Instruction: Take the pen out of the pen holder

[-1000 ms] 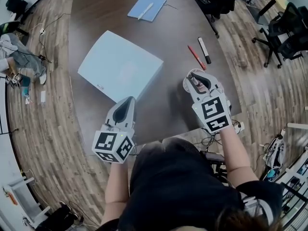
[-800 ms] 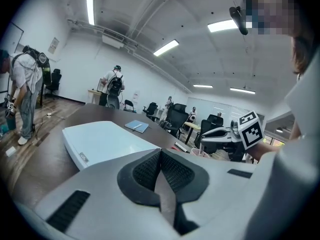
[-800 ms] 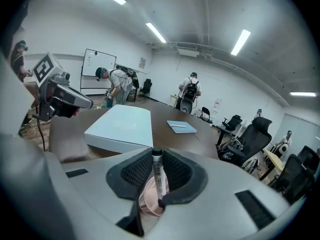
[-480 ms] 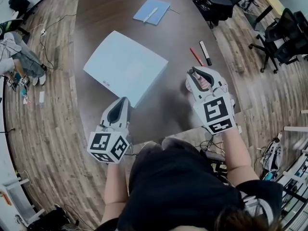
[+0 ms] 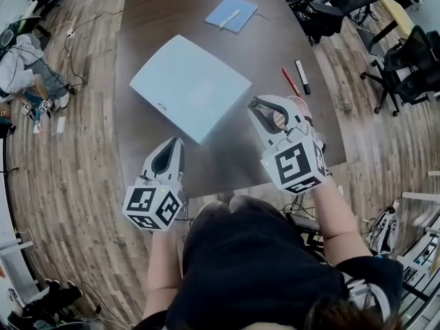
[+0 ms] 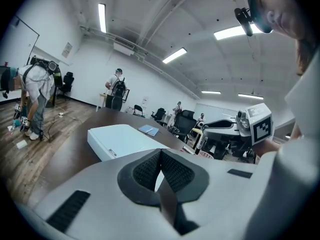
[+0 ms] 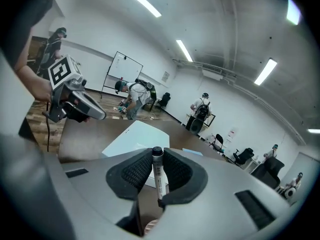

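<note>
My right gripper (image 5: 269, 110) (image 7: 157, 165) is shut on a pen (image 7: 159, 178) with a black cap and a pale printed barrel, standing upright between the pads. It hangs above the dark table's (image 5: 227, 153) near right edge. A pale pink pen holder (image 5: 301, 110) shows partly behind that gripper and as a pink rim (image 7: 150, 230) under the jaws. My left gripper (image 5: 168, 158) (image 6: 161, 170) is shut with nothing in it, over the table's near left edge, apart from the holder. Each gripper shows in the other's view: the right gripper (image 6: 227, 128), the left gripper (image 7: 82, 108).
A large flat white box (image 5: 190, 86) lies mid-table. A red pen (image 5: 289, 82) and a black marker (image 5: 302, 76) lie at the right edge. A blue notebook (image 5: 232, 14) with a pen on it lies far off. Office chairs (image 5: 405, 60) stand right; people stand in the room.
My right gripper has risen, rolled and moved left over the table with the pen still in it. My left gripper has drifted a little along the near edge, still shut.
</note>
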